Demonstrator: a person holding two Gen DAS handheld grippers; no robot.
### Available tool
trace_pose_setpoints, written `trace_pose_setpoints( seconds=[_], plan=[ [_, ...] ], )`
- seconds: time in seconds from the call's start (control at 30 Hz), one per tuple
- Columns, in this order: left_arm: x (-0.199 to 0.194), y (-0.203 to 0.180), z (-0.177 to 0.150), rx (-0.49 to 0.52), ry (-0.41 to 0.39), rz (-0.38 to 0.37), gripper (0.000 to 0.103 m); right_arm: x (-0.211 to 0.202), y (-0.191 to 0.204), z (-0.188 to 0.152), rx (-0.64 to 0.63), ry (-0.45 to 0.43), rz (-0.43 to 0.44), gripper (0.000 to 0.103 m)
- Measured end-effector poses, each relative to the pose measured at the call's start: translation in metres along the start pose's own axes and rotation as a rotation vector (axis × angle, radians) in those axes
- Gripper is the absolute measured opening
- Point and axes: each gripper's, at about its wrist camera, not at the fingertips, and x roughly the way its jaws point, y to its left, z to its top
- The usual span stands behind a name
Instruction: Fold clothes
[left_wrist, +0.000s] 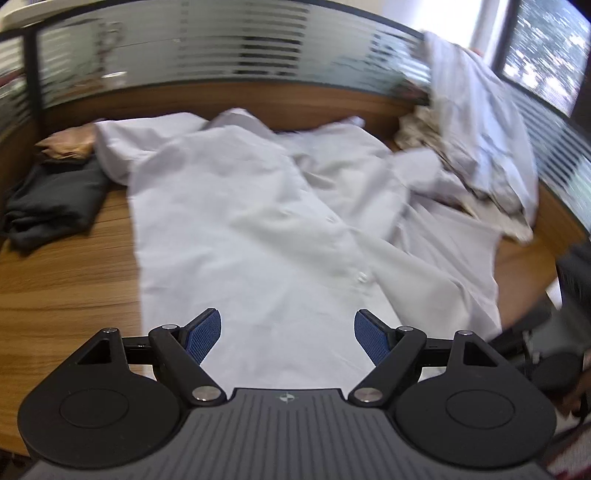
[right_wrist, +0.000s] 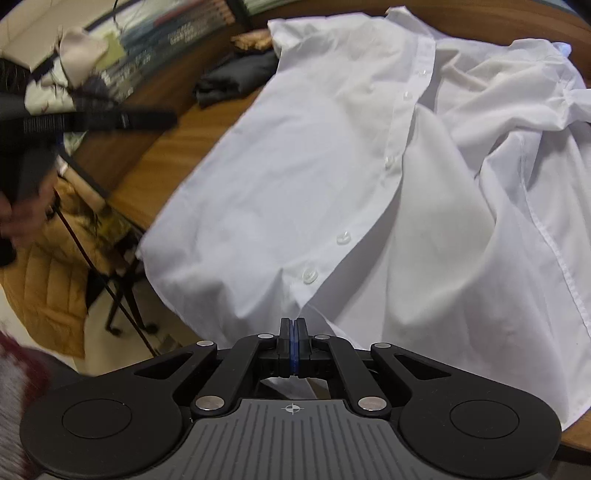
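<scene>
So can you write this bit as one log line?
left tool: open, over shirt | right tool: shut on shirt hem

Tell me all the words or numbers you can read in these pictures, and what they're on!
None can be read.
Books behind the desk: spine lettering too blurred.
Black strap: pale marks, too blurred.
Hand-held gripper bodies: only a small crosshair sign, no words.
White shirt: no label showing.

Both wrist views near, sharing shirt (left_wrist: 258, 221) — table (left_wrist: 66, 288)
</scene>
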Motion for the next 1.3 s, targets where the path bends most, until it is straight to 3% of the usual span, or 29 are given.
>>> trace_pose_setpoints(
  seconds=[0.17,0.23,0.5,0.57,0.6,0.73,0.9,1.07,1.3],
  plan=[
    [-0.004,-0.014,-0.009,0.073,0.024,-0.085,0.084,-0.019,0.005,0.026,0.068,-0.109,0.067,0.002],
    [-0.006,-0.018,-0.014,0.098,0.031,-0.106,0.084,-0.019,0.007,0.039,0.062,-0.111,0.058,0.002],
    [-0.001,-0.021,-0.02,0.114,0.036,-0.081,0.084,0.004,-0.018,0.042,0.065,0.018,-0.08,0.008],
    [-0.002,-0.021,-0.018,0.12,0.029,-0.077,0.084,0.01,-0.027,0.036,0.088,0.056,-0.105,0.018],
    [-0.001,-0.02,-0.018,0.12,0.026,-0.076,0.084,0.013,-0.031,0.033,0.105,0.072,-0.105,0.025],
    [-0.002,-0.021,-0.018,0.113,0.022,-0.078,0.084,0.022,-0.046,0.026,0.192,0.12,-0.057,0.031],
    [-0.003,-0.022,-0.02,0.099,0.022,-0.091,0.084,0.028,-0.06,0.022,0.317,0.12,0.02,0.025],
    [-0.004,-0.026,-0.02,0.105,0.022,-0.101,0.084,0.019,-0.066,0.02,0.35,0.069,-0.025,0.023],
    [0.003,-0.031,-0.019,0.101,0.036,-0.105,0.084,0.031,-0.078,0.03,0.418,0.002,0.021,0.023]
  ],
)
